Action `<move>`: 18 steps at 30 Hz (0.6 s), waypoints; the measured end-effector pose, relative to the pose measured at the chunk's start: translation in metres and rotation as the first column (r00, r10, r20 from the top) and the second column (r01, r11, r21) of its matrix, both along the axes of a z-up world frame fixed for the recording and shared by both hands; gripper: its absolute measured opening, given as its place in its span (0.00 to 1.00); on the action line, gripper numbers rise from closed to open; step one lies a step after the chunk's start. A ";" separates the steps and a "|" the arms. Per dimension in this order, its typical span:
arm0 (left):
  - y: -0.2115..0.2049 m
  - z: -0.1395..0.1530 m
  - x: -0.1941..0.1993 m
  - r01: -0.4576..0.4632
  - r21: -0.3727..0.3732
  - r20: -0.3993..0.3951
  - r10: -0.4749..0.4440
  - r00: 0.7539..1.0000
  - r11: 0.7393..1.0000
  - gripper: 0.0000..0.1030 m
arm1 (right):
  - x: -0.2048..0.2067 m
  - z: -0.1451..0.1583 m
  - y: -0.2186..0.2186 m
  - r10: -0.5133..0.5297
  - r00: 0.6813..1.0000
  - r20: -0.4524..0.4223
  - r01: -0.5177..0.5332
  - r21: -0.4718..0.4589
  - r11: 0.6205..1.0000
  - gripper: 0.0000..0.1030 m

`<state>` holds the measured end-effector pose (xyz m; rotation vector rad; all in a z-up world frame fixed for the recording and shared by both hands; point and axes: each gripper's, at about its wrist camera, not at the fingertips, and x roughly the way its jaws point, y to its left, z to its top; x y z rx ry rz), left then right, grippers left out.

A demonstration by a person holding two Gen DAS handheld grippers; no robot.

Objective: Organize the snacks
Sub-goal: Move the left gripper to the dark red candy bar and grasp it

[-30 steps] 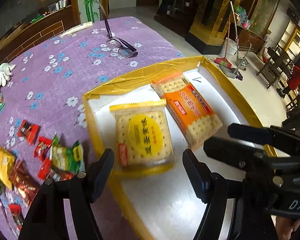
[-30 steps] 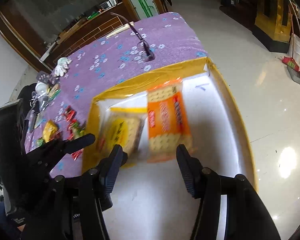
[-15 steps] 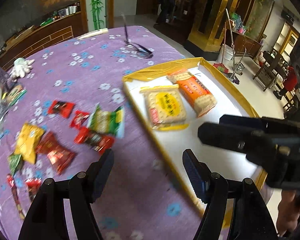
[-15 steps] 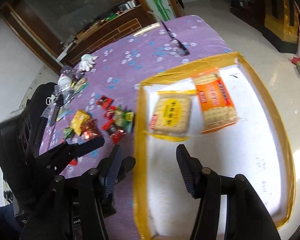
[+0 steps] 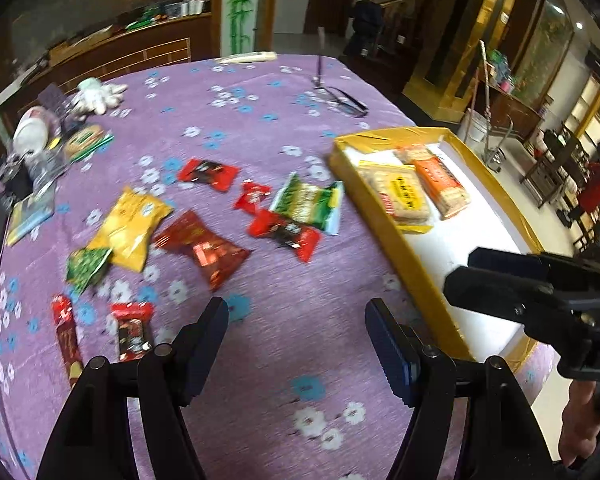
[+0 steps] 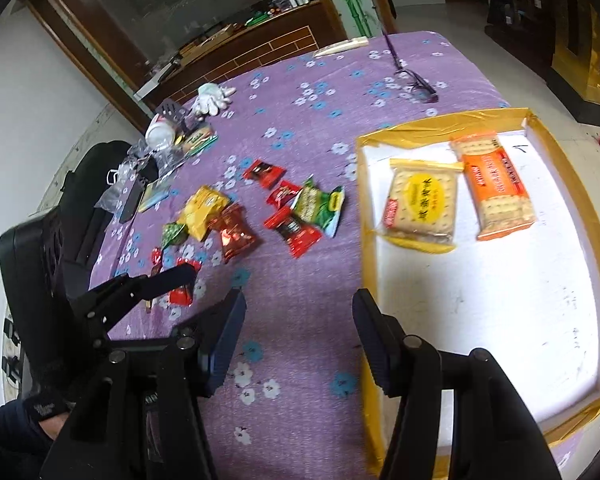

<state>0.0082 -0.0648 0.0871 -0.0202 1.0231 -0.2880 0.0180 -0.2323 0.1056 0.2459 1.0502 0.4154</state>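
Currently both grippers hang over a purple flowered tabletop (image 5: 284, 92) with jaws partly apart and nothing between them. The left gripper (image 5: 296, 344) points at bare cloth; the right gripper (image 6: 298, 320) sits just beside it, over the cloth at the near left edge of a yellow-rimmed tray (image 6: 366, 264).

Ahead and to the right of both grippers, inside the tray, lie two cracker packs side by side: a yellow pack (image 6: 422, 204) and an orange pack (image 6: 496, 190).

Ahead and to the left of the left gripper, loose snacks are scattered on the cloth. I count about ten: a green-and-white packet (image 5: 308, 204), a yellow pouch (image 5: 128, 228), a small green packet (image 5: 86, 268), a shiny red pouch (image 5: 204, 248), and roughly six small red wrappers, among them one (image 5: 286, 234) touching the green-and-white packet and one nearest the left gripper (image 5: 134, 330). Blur makes the small ones hard to count surely.

These look light, soft and crinkly, with slick film that may slide. A pinch across the flat middle or a sealed end would likely hold best. The crackers are probably brittle, so squeezing gently seems wise.
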 end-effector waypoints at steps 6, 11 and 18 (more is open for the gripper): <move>0.029 -0.003 -0.004 -0.060 -0.002 0.004 0.060 0.998 0.998 0.72 | -0.008 -0.008 0.023 0.043 0.999 -0.025 -0.044 -0.008 0.999 0.54; 0.064 -0.007 -0.009 -0.146 -0.013 -0.008 0.146 0.989 0.989 0.72 | -0.012 -0.010 0.043 0.082 0.996 -0.031 -0.083 -0.022 0.996 0.54; 0.127 -0.016 -0.026 -0.301 -0.027 -0.021 0.301 0.953 0.953 0.72 | -0.016 -0.018 0.069 0.143 0.988 -0.058 -0.146 -0.048 0.988 0.54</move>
